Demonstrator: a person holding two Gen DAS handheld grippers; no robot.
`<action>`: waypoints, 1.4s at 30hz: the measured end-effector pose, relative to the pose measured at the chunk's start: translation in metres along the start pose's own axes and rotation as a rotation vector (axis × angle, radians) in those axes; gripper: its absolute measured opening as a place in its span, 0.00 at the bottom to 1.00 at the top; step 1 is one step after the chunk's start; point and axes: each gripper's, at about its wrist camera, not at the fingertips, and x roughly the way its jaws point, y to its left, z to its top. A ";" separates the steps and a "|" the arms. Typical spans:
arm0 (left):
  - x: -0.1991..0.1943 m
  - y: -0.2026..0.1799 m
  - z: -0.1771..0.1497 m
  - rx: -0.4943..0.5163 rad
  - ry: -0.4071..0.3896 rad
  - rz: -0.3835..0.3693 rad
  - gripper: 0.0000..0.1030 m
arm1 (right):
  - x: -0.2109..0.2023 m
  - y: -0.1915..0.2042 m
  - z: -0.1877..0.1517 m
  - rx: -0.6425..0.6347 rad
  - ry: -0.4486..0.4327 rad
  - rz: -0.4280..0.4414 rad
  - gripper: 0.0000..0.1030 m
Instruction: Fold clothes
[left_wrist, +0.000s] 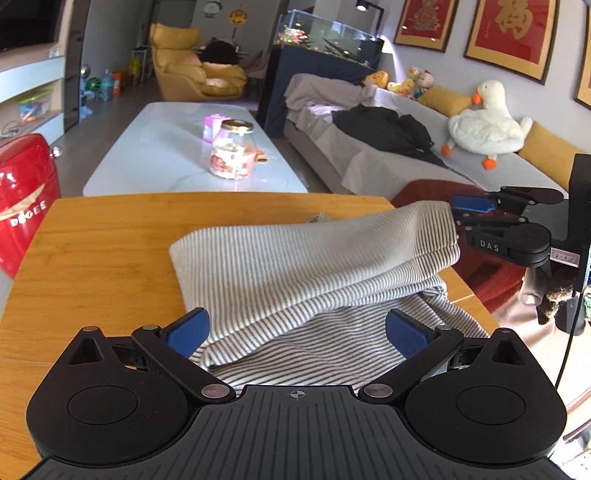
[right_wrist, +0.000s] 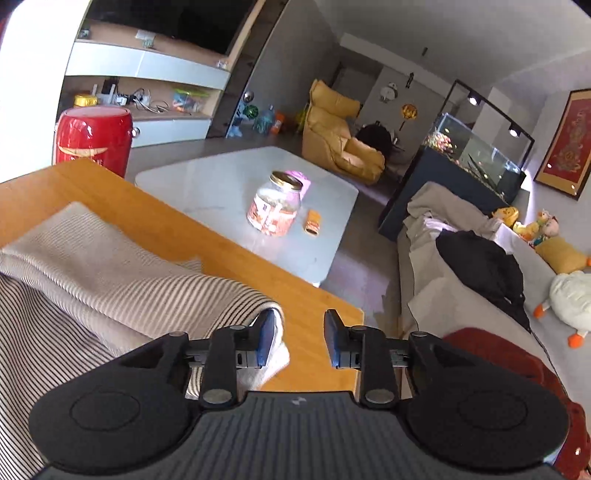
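Striped garment (left_wrist: 314, 254) lies partly folded on the worktop (left_wrist: 103, 258) — one fold over, edges uneven; left tongs (left_wrist: 297, 330) released, right tongs (right_wrist: 299, 339) spread beside its raised corner.

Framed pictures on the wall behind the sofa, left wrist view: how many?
3: one above the fish tank, a gold-character one above the plush goose, one cut off at right. Others may be outside view.

The striped garment (left_wrist: 314, 258) ran under the left claw (left_wrist: 295, 328), its near hem hidden; beside the right claw (right_wrist: 299, 339) it left the picture; whether that claw pinched cloth was unclear.
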 end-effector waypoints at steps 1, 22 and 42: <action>0.005 -0.003 0.000 0.009 0.010 -0.002 1.00 | 0.001 -0.005 -0.004 0.026 0.011 0.004 0.28; 0.019 -0.007 0.020 0.040 -0.020 0.028 1.00 | 0.013 -0.032 0.002 0.516 -0.086 0.319 0.12; 0.064 -0.011 0.017 0.091 0.041 0.048 1.00 | 0.015 -0.035 -0.034 0.555 -0.036 0.271 0.52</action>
